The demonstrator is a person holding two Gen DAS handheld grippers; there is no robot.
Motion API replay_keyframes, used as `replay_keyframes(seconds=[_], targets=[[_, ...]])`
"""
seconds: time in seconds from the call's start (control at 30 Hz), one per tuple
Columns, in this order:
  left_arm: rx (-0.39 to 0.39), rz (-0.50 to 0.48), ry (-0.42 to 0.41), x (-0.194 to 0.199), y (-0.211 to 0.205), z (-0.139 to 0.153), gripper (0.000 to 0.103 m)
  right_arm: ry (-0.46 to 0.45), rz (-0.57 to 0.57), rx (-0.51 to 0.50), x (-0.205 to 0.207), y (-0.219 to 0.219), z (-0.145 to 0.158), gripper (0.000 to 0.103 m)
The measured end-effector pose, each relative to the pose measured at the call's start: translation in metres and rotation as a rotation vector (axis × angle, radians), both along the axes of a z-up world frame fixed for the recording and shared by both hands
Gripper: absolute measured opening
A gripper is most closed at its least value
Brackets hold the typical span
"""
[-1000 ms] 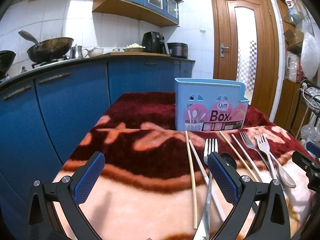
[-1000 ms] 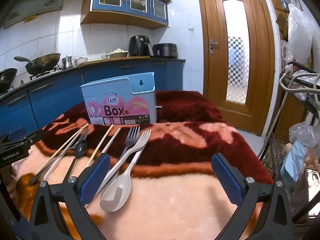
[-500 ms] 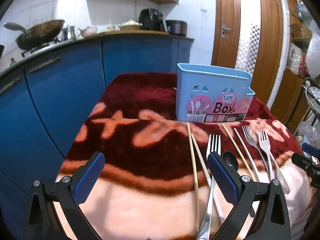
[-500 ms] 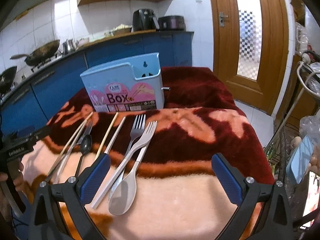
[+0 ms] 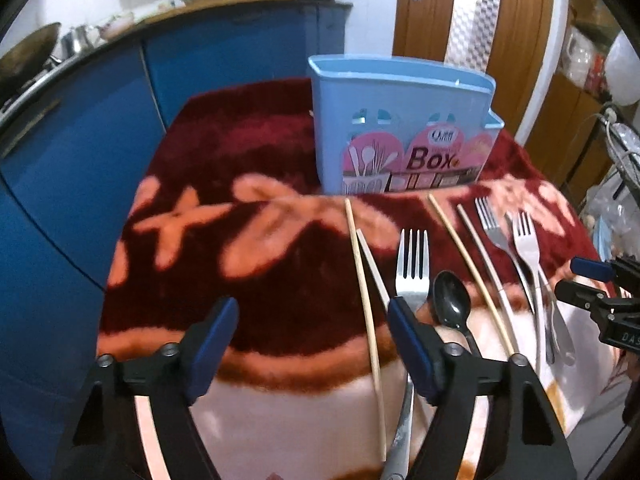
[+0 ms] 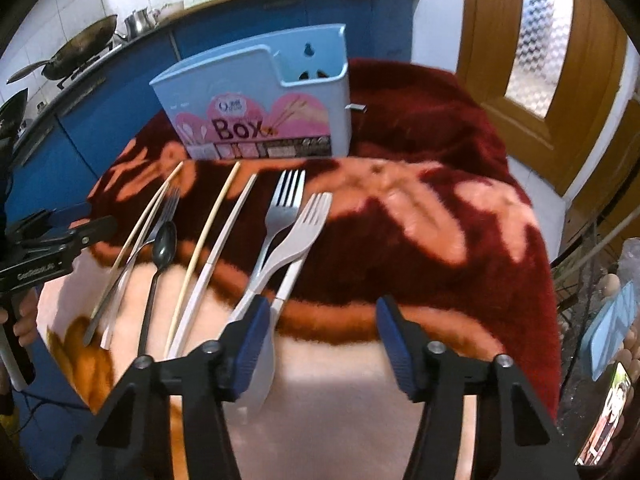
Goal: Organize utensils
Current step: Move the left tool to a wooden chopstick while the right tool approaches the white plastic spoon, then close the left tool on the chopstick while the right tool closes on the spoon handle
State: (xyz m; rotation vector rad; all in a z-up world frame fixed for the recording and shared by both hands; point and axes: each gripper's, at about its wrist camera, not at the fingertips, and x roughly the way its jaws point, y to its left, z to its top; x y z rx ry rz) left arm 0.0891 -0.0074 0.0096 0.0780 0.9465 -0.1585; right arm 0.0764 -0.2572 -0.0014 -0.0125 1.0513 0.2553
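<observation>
A: Left wrist view: the left gripper hangs over a plush red-and-peach blanket, its blue-padded jaws apart after just narrowing, nothing between them. A steel fork and a black spoon lie just beyond its right finger, a bamboo chopstick beside them.

B: Right wrist view: the right gripper stands likewise, jaws apart and just drawn closer, only blanket between the pads. A white plastic fork runs under its left finger, where a white spoon also lies, mostly covered.

A: The utensils lie side by side on the blanket, tips towards the blue caddy.

B: The caddy stands upright at the far end. Its pink label reads "Box"; the smaller print is too blurred to read. Nothing shows above its rim.

A: Surroundings?

B: Blue kitchen cabinets behind, a wok on the stove, a wooden door to the right. The other gripper's body carries lettering, too small to read surely.
</observation>
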Motion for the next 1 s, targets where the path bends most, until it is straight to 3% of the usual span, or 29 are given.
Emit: replay_keyframes(seconds=[0.27, 0.33, 0.47, 0.6, 0.83, 1.0], targets=[[0.004, -0.033, 0.125, 0.018, -0.005, -0.017, 0.068, 0.117, 0.021, 0.035, 0.020, 0.005, -0.009, 0.041], [0.010, -0.035, 0.147, 0.022, -0.007, -0.021, 0.062, 0.135, 0.026, 0.031, 0.023, 0.006, -0.012, 0.038], [0.010, -0.036, 0.180, 0.027, -0.010, -0.027, 0.061, 0.150, 0.032, 0.018, 0.029, 0.007, -0.013, 0.033], [0.020, -0.044, 0.190, 0.030, -0.013, -0.027, 0.055, 0.160, 0.026, -0.007, 0.035, 0.005, -0.014, 0.010], [0.008, -0.059, 0.219, 0.024, -0.005, -0.023, 0.017, 0.206, 0.049, -0.053, 0.028, 0.000, -0.011, 0.007], [0.029, -0.094, 0.256, 0.007, -0.003, -0.022, 0.016, 0.236, 0.078, -0.101, 0.021, 0.000, -0.009, 0.007]])
